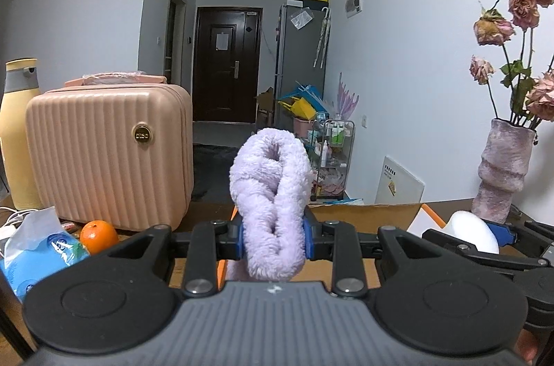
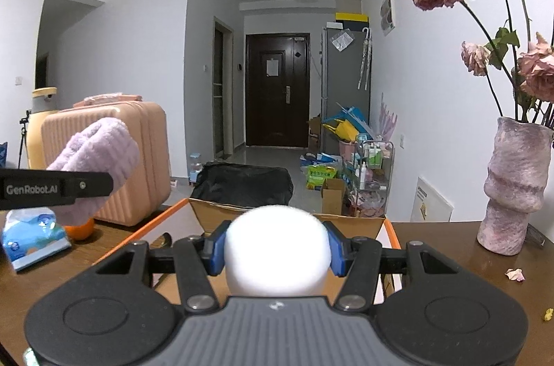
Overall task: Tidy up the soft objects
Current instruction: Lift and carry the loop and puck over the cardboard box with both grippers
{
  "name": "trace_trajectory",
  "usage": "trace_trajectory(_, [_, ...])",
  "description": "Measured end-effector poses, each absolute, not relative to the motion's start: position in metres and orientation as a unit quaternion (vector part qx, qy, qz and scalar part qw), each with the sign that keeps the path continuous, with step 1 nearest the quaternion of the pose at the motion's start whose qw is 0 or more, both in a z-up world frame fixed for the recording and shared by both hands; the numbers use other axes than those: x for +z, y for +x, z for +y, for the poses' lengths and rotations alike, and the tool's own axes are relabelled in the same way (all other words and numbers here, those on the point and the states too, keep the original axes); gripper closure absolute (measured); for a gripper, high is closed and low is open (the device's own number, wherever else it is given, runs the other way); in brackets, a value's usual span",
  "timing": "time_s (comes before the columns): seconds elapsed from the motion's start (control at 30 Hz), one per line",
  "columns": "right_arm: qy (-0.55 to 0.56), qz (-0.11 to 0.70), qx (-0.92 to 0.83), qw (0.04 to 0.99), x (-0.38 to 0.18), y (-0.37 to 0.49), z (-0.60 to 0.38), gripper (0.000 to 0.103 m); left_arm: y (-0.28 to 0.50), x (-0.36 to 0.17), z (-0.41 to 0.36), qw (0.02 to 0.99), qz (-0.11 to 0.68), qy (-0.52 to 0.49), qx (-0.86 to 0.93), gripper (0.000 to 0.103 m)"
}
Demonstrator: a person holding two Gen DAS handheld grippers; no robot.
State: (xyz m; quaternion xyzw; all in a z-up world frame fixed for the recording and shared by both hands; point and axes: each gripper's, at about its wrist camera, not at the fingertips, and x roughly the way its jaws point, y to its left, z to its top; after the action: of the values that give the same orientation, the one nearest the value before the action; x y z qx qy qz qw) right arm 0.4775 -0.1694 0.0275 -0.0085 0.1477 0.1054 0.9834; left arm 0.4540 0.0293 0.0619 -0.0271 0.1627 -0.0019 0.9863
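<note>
Black tongs (image 1: 275, 238), blue pads (image 2: 216, 250)

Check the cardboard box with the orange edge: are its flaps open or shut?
Open. The cardboard box shows raised flaps and a bare inner wall behind the white ball.

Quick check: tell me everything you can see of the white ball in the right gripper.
The white ball is smooth, matte, foam-like and round, unmarked. The right gripper is shut on it, blue pads pressing both sides. It is held off the table, over the open cardboard box. Its underside is hidden.
</note>
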Motion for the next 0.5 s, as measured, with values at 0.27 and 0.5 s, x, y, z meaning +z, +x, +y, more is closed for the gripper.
trace_trajectory(0.27, [-0.020, 0.163, 0.087, 0.983, 0.022, 0.501, -0.166, 0.049, 0.479, 0.058, 0.029, 0.985, 0.170, -0.025, 0.001, 0.073])
trace_trajectory(0.5, [-0.034, 0.176, 0.069, 0.981, 0.018, 0.520, -0.160, 0.049, 0.501, 0.050, 0.031, 0.983, 0.183, -0.031, 0.008, 0.073])
